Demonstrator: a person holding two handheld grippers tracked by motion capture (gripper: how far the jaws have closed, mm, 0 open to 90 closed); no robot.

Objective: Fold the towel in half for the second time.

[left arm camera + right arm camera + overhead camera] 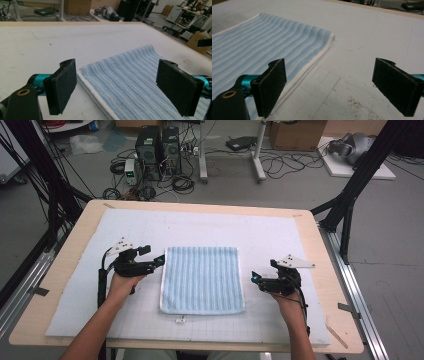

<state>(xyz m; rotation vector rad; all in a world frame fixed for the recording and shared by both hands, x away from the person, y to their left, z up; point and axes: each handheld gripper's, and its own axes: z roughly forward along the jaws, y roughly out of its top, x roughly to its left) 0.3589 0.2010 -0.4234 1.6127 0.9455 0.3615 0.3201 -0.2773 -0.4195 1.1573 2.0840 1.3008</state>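
Folded blue striped towel (202,279) lies flat in the middle of a white mat (280,235) on a wooden table (320,240), white edge along its near side. Left gripper (159,260) sits just beside the towel's left edge near the far corner, jaws spread wide, nothing held; in the left gripper view the towel (130,80) runs between the two black pads, one pad over bare mat, the other over the cloth. Right gripper (254,277) is just off the towel's right edge, jaws also wide apart and empty; in the right gripper view the towel's (262,47) doubled edge passes by the left pad, the other pad over gridded mat with dark specks. Small white tag (180,320) lies on the mat just below the towel.
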